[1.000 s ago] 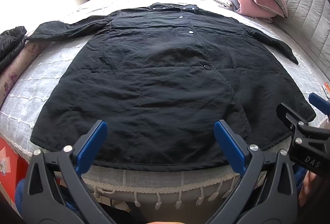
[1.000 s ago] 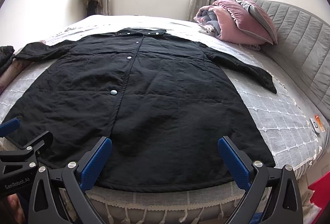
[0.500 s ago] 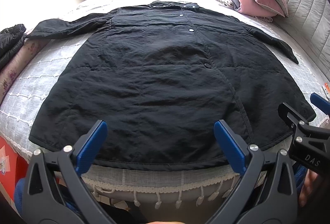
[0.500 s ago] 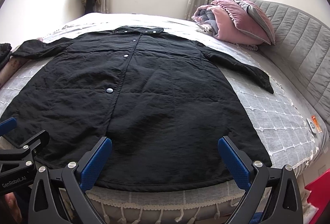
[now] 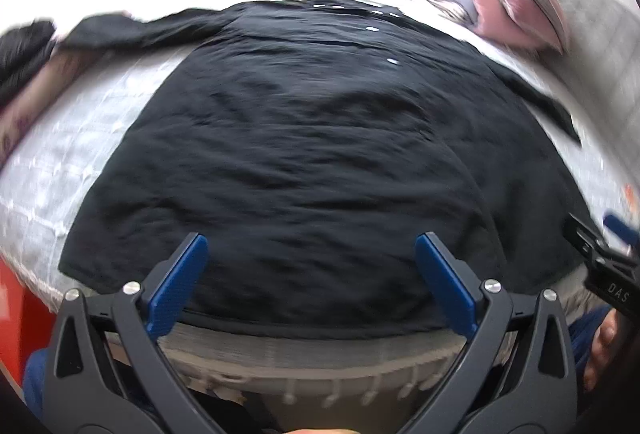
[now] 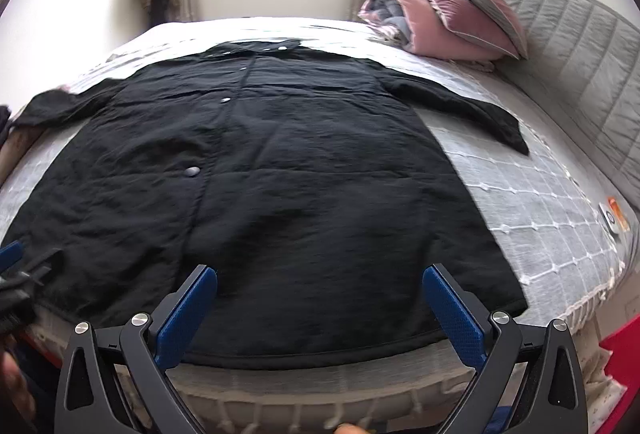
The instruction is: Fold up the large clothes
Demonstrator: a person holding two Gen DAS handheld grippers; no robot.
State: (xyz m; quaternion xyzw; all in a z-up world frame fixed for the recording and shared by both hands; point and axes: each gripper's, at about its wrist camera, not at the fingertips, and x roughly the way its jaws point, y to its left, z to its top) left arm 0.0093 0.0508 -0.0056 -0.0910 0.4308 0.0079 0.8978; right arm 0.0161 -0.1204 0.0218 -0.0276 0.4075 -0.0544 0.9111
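Lying unfolded, long black quilted snap-front coat (image 6: 280,170) spans grey quilted bed (image 6: 532,202), hem at near edge; left gripper (image 5: 308,278) and right gripper (image 6: 320,310) both wide open, empty, no fold begun.

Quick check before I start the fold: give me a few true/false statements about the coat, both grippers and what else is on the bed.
1. The black coat lies spread flat on the bed. True.
2. The left gripper is shut on the hem. False: it is open, holding nothing.
3. The right gripper is open near the hem. True.
4. Both sleeves are folded across the chest. False: they stretch outward.
5. Pink bedding sits by the headboard. True.
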